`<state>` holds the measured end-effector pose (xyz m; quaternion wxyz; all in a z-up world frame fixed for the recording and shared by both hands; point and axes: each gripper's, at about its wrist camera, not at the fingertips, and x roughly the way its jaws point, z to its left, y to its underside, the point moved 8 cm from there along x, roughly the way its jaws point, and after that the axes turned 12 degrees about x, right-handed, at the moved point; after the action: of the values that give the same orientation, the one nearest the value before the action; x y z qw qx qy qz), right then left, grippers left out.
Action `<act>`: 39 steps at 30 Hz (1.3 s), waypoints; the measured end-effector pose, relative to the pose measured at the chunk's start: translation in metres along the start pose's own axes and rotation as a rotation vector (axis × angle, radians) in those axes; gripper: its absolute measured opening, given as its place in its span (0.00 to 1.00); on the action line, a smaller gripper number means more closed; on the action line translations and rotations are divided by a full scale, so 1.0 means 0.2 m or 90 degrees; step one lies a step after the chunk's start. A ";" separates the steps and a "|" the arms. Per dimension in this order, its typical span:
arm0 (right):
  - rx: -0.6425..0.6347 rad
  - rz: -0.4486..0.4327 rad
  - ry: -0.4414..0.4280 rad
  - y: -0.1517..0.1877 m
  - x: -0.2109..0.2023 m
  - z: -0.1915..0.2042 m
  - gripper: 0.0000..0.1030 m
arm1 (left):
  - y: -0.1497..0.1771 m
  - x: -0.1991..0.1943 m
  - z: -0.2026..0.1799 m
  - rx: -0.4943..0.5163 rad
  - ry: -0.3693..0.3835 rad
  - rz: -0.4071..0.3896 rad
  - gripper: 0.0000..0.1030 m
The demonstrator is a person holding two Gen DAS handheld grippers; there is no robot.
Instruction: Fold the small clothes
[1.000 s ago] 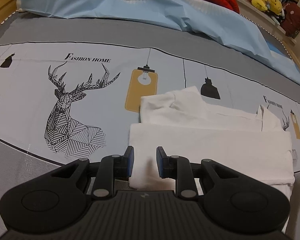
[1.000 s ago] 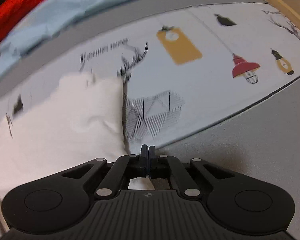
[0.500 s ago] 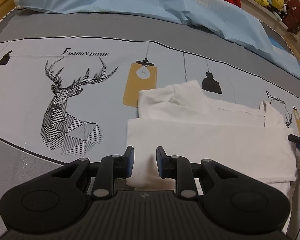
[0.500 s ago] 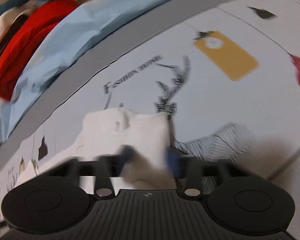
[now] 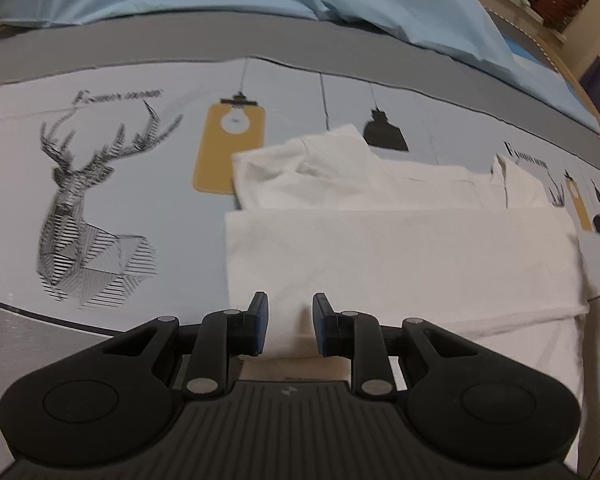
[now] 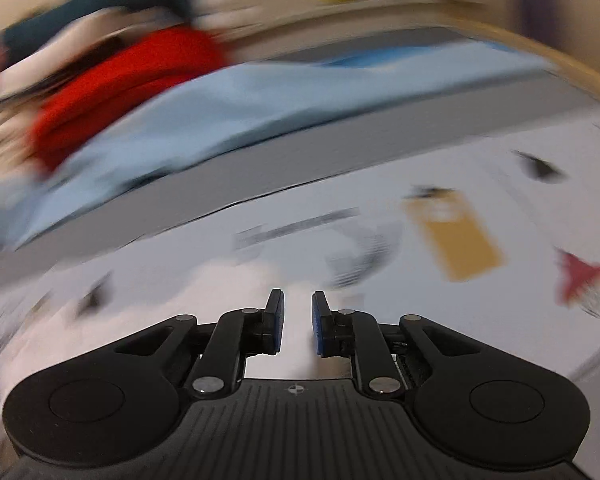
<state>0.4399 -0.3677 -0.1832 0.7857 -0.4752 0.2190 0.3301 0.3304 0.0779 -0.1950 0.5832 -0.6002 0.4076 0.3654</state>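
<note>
White garment [image 5: 400, 256] on bed [image 5: 148, 208], just right of deer print [image 5: 88, 216]; long axis runs away from deer. Left gripper [image 5: 287, 322] at garment's near-deer end, jaws spread, empty. Right gripper [image 6: 297, 322] at opposite end, jaws parted, nothing pinched; view blurred.

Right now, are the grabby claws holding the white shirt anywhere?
No, nothing is held. The left gripper hangs open over the white shirt's near edge, and the right gripper is open and empty too.
</note>
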 end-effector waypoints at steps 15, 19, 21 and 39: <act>-0.009 0.144 0.171 0.37 -0.15 -0.31 0.40 | 0.23 0.12 -0.02 0.009 0.000 0.015 0.37; 0.028 0.080 0.139 0.30 -0.44 -0.19 0.40 | 0.21 -0.14 -0.08 0.008 -0.008 -0.045 0.35; 0.014 0.057 0.109 0.29 -0.61 -0.11 0.40 | 0.22 -0.30 -0.12 0.016 -0.004 -0.081 0.36; 0.051 0.081 0.088 0.99 -1.28 -0.17 0.42 | 1.33 -0.60 -0.13 -0.051 0.052 -0.034 0.15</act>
<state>0.1203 -0.4122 -0.1496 0.7644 -0.4505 0.3152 0.3367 0.0384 0.0625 -0.1903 0.5510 -0.6484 0.3998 0.3407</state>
